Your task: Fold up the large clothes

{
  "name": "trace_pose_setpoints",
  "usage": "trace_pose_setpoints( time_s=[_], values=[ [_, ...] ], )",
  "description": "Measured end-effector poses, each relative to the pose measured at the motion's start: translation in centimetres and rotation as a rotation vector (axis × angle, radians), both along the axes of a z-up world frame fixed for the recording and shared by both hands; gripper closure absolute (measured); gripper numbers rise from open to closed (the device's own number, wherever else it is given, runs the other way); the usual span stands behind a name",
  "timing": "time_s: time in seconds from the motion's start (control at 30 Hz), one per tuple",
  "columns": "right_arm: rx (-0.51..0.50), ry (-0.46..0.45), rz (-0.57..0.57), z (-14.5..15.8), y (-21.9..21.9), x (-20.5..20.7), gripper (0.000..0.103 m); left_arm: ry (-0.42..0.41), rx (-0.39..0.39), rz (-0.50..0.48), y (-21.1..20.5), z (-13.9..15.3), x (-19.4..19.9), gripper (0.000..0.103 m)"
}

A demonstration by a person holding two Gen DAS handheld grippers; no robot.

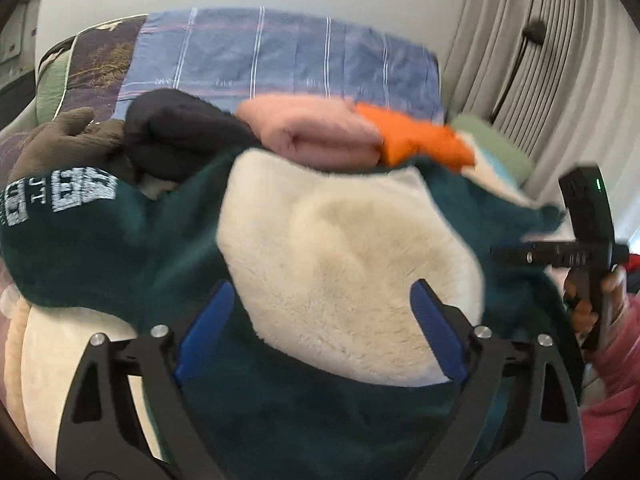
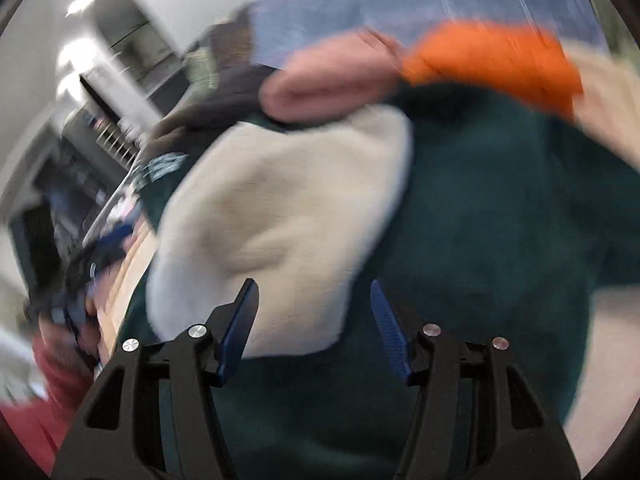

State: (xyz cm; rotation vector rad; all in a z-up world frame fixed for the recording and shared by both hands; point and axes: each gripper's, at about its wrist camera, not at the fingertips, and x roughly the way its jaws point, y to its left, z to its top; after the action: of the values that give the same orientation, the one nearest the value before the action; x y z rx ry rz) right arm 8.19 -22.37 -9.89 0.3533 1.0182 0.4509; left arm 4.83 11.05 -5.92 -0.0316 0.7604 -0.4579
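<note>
A dark green fleece garment (image 1: 132, 248) with a plush cream lining (image 1: 344, 248) lies bunched just ahead of the left hand-held gripper (image 1: 322, 292), whose blue ribbed pads stand spread with nothing between them. White block lettering (image 1: 60, 196) shows on the green cloth, off to that gripper's left. Beyond it sit soft folded pieces: a pink one (image 1: 316, 132), an orange one (image 1: 420, 140) and a dark navy one (image 1: 180, 132), backed by a blue striped bedsheet (image 1: 280, 52). The right hand-held gripper (image 2: 314, 308) hovers over the same fleece, jaws likewise apart; its view is blurred.
</note>
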Motion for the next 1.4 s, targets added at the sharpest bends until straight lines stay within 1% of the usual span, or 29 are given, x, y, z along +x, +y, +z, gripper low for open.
trace_pose_setpoints(
  time_s=[0.03, 0.1, 0.17, 0.23, 0.3, 0.37, 0.4, 0.43, 0.47, 0.5, 0.53, 0.57, 0.6, 0.63, 0.7, 0.73, 0.8, 0.83, 0.87, 0.9, 0.93, 0.97, 1.03, 1.1, 1.17, 1.23, 1.3, 1.33, 1.4],
  values=[
    [0.03, 0.034, -0.016, -0.8, -0.2, 0.7, 0.044, 0.012, 0.024, 0.016, -0.3, -0.7, 0.9, 0.009],
    [0.091, 0.104, -0.068, -2.0, -1.1, 2.4, 0.044, 0.027, 0.032, 0.049, 0.3, -1.1, 2.8, 0.009],
    [0.098, 0.12, -0.096, -2.0, -1.6, 4.8, 0.044, 0.039, -0.004, 0.066, 1.6, -0.8, 5.5, 0.009],
    [0.064, 0.103, -0.101, -1.5, -1.9, 7.3, 0.04, 0.044, -0.047, 0.089, 2.6, -0.2, 8.2, 0.009],
    [0.038, 0.092, -0.101, -1.3, -1.9, 10.2, 0.03, 0.096, -0.121, 0.089, 3.5, -0.3, 11.9, 0.009],
    [0.038, 0.101, -0.081, -1.2, -0.8, 13.2, 0.029, 0.201, -0.173, 0.045, 3.0, -1.6, 15.3, 0.009],
    [0.047, 0.11, -0.066, -1.4, -0.6, 13.8, 0.029, 0.247, -0.176, 0.018, 2.4, -2.5, 16.4, 0.009],
    [0.062, 0.13, -0.042, -2.2, -0.3, 14.4, 0.037, 0.291, -0.164, -0.013, 1.5, -3.8, 17.6, 0.01],
    [0.078, 0.149, -0.005, -2.8, 0.3, 14.8, 0.058, 0.304, -0.143, -0.024, 0.8, -4.7, 18.3, 0.025],
    [0.044, 0.128, 0.012, -2.8, 0.9, 14.9, 0.094, 0.307, -0.128, -0.031, 0.2, -5.2, 18.5, 0.069],
    [-0.007, 0.055, 0.013, -1.7, 1.1, 14.5, 0.094, 0.31, -0.107, -0.035, -0.3, -5.7, 19.2, 0.088],
    [-0.003, -0.051, 0.007, 0.1, 0.9, 14.2, 0.094, 0.291, -0.132, -0.026, -0.3, -5.4, 19.3, 0.09],
    [0.002, -0.136, 0.007, 1.8, 0.6, 14.1, 0.094, 0.235, -0.184, -0.013, 0.1, -4.5, 19.1, 0.09],
    [-0.002, -0.195, 0.002, 3.1, 0.2, 13.8, 0.094, 0.144, -0.243, -0.005, 0.6, -3.1, 18.6, 0.091],
    [-0.037, -0.297, -0.001, 5.6, -0.2, 14.2, 0.094, 0.031, -0.284, 0.012, 0.8, -1.2, 18.0, 0.09],
    [-0.056, -0.316, 0.001, 5.7, -0.3, 14.6, 0.094, -0.009, -0.283, 0.024, 0.5, -0.7, 18.2, 0.09],
    [-0.193, -0.359, 0.032, 4.4, 0.7, 16.5, 0.093, -0.02, -0.217, 0.06, -0.3, -1.6, 19.2, 0.088],
    [-0.26, -0.361, 0.046, 3.3, 1.3, 17.2, 0.093, -0.027, -0.159, 0.074, -0.8, -2.5, 19.8, 0.084],
    [-0.347, -0.334, 0.062, 1.1, 2.0, 18.5, 0.093, -0.029, -0.093, 0.083, -1.4, -4.0, 20.6, 0.078],
    [-0.367, -0.315, 0.065, 0.0, 1.9, 19.1, 0.092, -0.02, -0.059, 0.085, -1.8, -5.1, 21.2, 0.062],
    [-0.376, -0.301, 0.064, -1.2, 1.7, 19.4, 0.088, -0.007, -0.015, 0.11, -1.8, -6.7, 21.6, 0.05],
    [-0.371, -0.291, 0.054, -2.0, 1.5, 19.6, 0.087, -0.004, -0.015, 0.121, -1.3, -7.4, 21.6, 0.041],
    [-0.354, -0.272, 0.033, -1.8, 1.1, 19.7, 0.071, 0.026, -0.064, 0.117, -0.3, -7.5, 21.4, 0.04],
    [-0.345, -0.227, 0.006, -0.3, 0.1, 19.0, 0.065, 0.027, -0.08, 0.114, 0.7, -6.4, 20.5, 0.04],
    [-0.372, -0.235, -0.06, 1.7, -0.7, 17.2, 0.06, -0.018, -0.06, 0.102, 1.6, -4.7, 18.8, 0.042],
    [-0.427, -0.288, -0.118, 3.8, -0.9, 14.6, 0.057, -0.071, -0.053, 0.081, 2.2, -2.9, 16.5, 0.042],
    [-0.445, -0.348, -0.128, 5.7, -0.8, 10.9, 0.057, -0.083, -0.056, 0.071, 2.8, -1.6, 15.0, 0.042],
    [-0.43, -0.354, -0.121, 5.9, -0.6, 10.0, 0.057, -0.069, -0.063, 0.061, 3.1, -1.1, 14.0, 0.042],
    [-0.334, -0.349, -0.04, 6.2, 0.6, 7.1, 0.057, -0.015, -0.096, 0.034, 3.2, -1.2, 12.9, 0.039]
  ],
)
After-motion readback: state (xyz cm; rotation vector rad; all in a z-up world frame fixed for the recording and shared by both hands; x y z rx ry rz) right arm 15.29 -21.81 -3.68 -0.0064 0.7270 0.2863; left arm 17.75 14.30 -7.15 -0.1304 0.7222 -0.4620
